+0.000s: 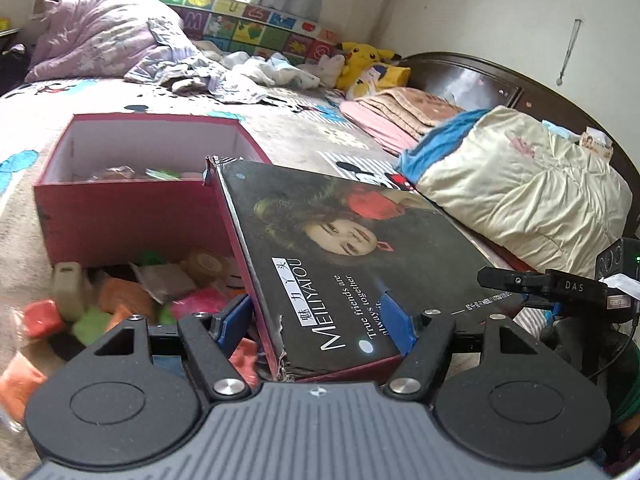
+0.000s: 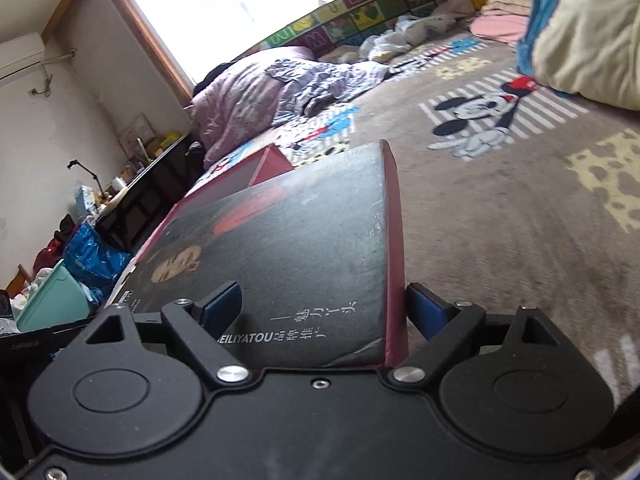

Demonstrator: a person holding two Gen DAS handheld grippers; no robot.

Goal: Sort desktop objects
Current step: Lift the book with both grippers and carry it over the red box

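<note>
The left gripper (image 1: 316, 320) straddles the near corner of the lid (image 1: 340, 248), one blue finger (image 1: 234, 318) under it on the inside and the other on its printed top, jaws closed on it. The right gripper (image 2: 320, 312) grips the same lid (image 2: 288, 248) at its other near corner: one finger (image 2: 220, 300) lies on the top face, the other (image 2: 426, 310) outside the red rim, closed on the edge.

The lid's black top reads "MEILIYATOU", "True friends are always together" and Chinese characters, with a woman's face printed above. The right gripper's body, seen in the left view, is marked "DAS".

The lid's long axis runs away from both grippers, and it is tilted, the left side raised. Its far corner meets the open red box (image 1: 120, 200), which stands on the bed (image 1: 304, 136). Below the lid lie bright clay packets (image 1: 120, 300) and a tape roll (image 1: 206, 264). Farther off are a Pikachu toy (image 1: 362, 58) and a cream quilt (image 1: 520, 184).
</note>
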